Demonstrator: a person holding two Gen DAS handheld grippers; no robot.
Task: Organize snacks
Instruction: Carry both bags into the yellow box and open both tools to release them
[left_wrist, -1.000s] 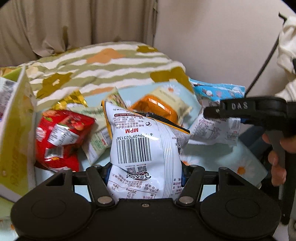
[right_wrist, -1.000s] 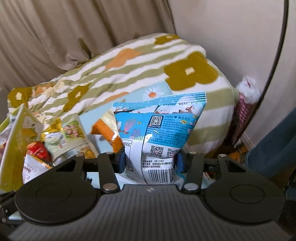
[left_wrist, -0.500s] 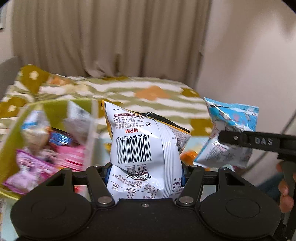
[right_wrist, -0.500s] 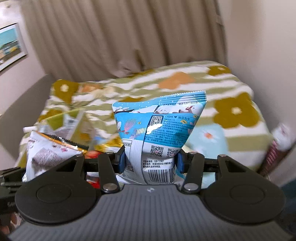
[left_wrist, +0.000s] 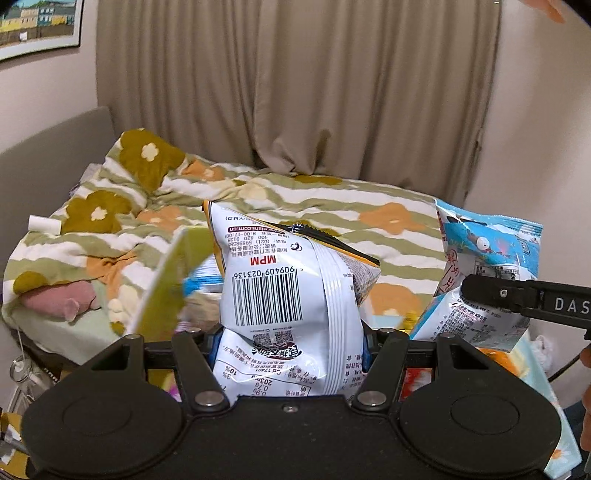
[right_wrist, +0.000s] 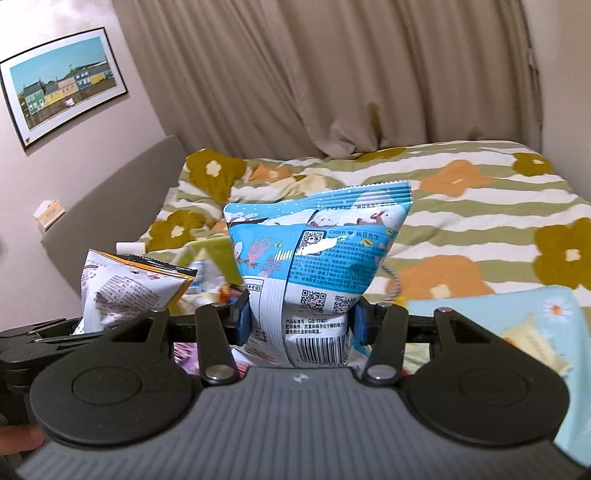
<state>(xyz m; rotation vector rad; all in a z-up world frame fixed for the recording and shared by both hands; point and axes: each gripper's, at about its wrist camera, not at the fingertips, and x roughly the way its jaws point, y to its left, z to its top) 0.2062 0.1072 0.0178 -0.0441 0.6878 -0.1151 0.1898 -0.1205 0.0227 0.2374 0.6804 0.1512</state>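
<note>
Fingers of the left gripper (left_wrist: 290, 345) clamp a white bag (left_wrist: 280, 295) marked "MPM"; the right gripper (right_wrist: 301, 323) clamps a blue bag (right_wrist: 314, 258) marked "OISHI". Both bags are held above the bed (right_wrist: 480, 206), beside a green box (left_wrist: 162, 288).

The left gripper (left_wrist: 291, 343) had a matte black body with two round discs, silver pivot screws and blue finger pads (left_wrist: 365, 349). The right gripper (right_wrist: 301, 325) matched it, with a ribbed grey housing below; its black side bar bore white letters "DAS", bare fingertips showing beside it
</note>
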